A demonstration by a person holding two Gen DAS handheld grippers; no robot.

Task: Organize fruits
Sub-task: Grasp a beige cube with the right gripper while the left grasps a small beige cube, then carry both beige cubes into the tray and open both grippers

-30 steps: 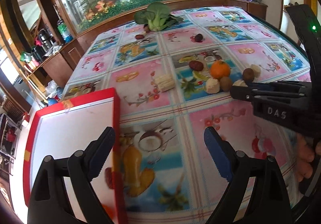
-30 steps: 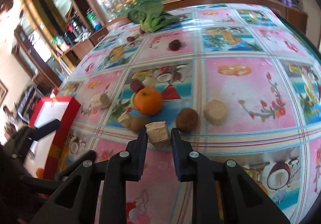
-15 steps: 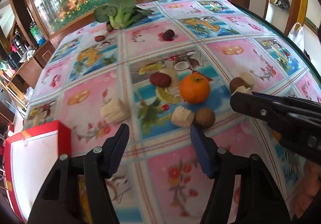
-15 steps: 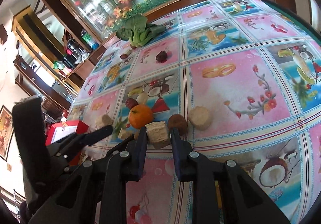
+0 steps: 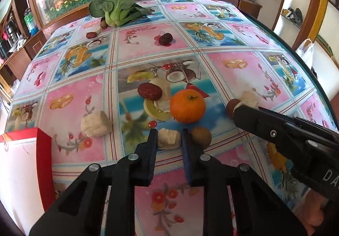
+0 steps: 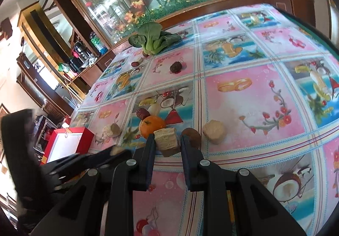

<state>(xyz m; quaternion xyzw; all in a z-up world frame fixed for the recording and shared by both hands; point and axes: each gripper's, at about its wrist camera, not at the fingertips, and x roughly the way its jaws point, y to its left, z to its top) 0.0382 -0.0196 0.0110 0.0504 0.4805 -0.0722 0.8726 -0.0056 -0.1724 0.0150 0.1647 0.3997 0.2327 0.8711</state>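
The left tool [image 5: 169, 140] is clamped on a pale banana chunk [image 5: 168, 138]; the right tool [image 6: 167, 142] grips a fibrous tan chunk [image 6: 166, 140]. The red box [image 5: 43, 151] lies at nine o'clock of the left tool on the desk [image 5: 243, 62], nearer that hand.

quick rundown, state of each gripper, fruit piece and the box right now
left gripper: closed around a pale banana chunk on the table
right gripper: shut on a tan cut block
orange: whole, resting on the table, untouched
brown round fruit: loose, beside the left gripper's finger
red date: lying loose
red box: open, white inside
bok choy: lying at the far edge
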